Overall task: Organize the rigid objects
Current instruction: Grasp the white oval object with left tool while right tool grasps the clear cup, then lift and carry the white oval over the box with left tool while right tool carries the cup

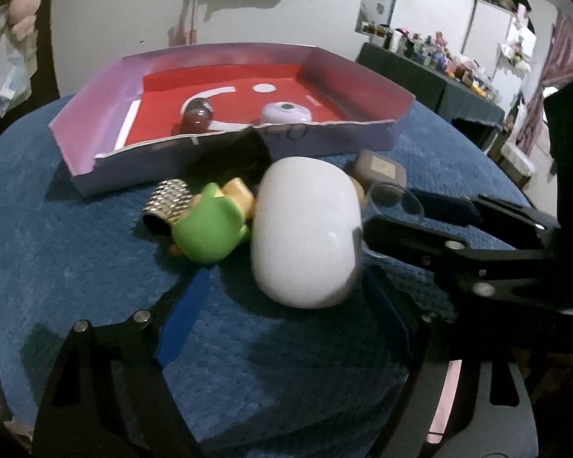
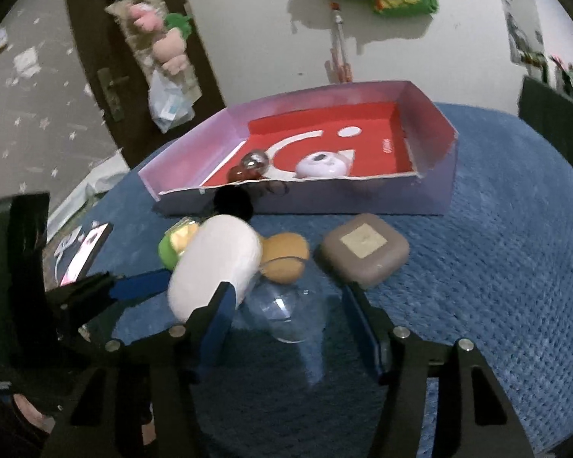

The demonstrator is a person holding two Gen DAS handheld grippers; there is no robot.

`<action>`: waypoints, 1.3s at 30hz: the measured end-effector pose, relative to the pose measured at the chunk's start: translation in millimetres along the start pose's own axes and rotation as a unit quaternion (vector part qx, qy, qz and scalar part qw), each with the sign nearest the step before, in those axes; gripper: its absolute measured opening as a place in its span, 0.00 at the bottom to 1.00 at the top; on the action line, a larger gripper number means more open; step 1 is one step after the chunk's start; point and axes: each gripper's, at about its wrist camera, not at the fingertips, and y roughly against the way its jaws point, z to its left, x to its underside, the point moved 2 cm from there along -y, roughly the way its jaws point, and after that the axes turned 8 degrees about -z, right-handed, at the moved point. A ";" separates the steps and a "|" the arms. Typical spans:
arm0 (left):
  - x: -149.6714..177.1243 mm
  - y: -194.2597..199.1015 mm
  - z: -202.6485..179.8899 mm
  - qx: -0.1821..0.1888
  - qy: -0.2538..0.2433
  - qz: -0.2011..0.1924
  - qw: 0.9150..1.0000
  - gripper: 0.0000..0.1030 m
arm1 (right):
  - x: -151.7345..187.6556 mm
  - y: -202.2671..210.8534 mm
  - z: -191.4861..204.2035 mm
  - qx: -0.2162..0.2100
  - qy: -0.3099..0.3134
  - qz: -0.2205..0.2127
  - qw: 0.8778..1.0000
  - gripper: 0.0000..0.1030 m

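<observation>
Home room, door [image 2: 107, 57], cluttered shelf [image 1: 439, 57]

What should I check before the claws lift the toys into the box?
1. White egg-shaped thing sits between the left claw fingers: ok.
2. Left claw squeezing it firmly: cannot tell.
3. Clear cup sits between the right claw fingers: ok.
4. Right claw pads pressing the cup: not ok, gaps show.
5. Right claw clear of the white thing: not ok, one finger sits right against it.
6. Box has bare red floor left: ok.
</observation>
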 end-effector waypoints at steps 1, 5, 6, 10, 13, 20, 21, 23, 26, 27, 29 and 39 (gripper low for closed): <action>-0.3 -1.0 -2.6 -0.005 -0.007 -0.002 1.000 0.79 | -0.2 -0.2 2.0 0.006 0.007 -0.001 1.000 0.60; -2.4 -6.2 -2.5 -0.009 -0.013 -0.002 1.000 0.79 | -1.7 -6.2 -0.2 0.012 0.010 0.004 1.000 0.60; -4.1 -6.5 0.0 -0.007 -0.009 -0.003 1.000 0.79 | -1.7 -6.5 -1.7 0.015 0.009 0.006 1.000 0.59; -7.6 -8.3 6.4 0.004 0.004 -0.005 1.000 0.79 | 1.2 -8.0 -15.0 0.005 -0.020 0.021 1.000 0.50; -9.1 -12.6 2.2 -0.002 -0.006 -0.008 1.000 0.79 | -0.2 -8.2 -19.2 -0.003 -0.032 0.019 0.999 0.45; -11.2 -14.5 -7.6 0.019 -0.022 -0.013 1.000 0.55 | -1.1 -13.2 -15.9 -0.006 -0.034 0.017 0.999 0.41; -10.5 -14.3 -8.9 0.018 -0.026 -0.013 0.999 0.55 | -1.4 -12.8 -16.0 -0.006 -0.035 0.016 0.999 0.41; -9.9 -13.0 -7.8 0.024 -0.023 -0.012 0.999 0.55 | -1.8 -10.3 -14.5 -0.008 -0.035 0.011 0.999 0.40; -10.4 -7.1 -1.3 0.044 -0.001 -0.013 0.999 0.55 | -3.1 -6.0 -10.2 -0.007 -0.030 0.004 1.000 0.40; -10.7 -4.4 0.4 0.049 0.005 -0.014 0.999 0.55 | -3.6 -4.5 -8.9 -0.005 -0.028 0.001 1.000 0.40; -11.6 1.0 3.4 0.056 0.013 -0.017 0.998 0.55 | -4.6 -1.5 -7.3 -0.007 -0.029 -0.005 1.000 0.40; -19.6 18.4 12.3 0.067 0.028 -0.038 0.997 0.55 | -16.0 10.2 6.5 -0.021 -0.026 -0.025 0.999 0.40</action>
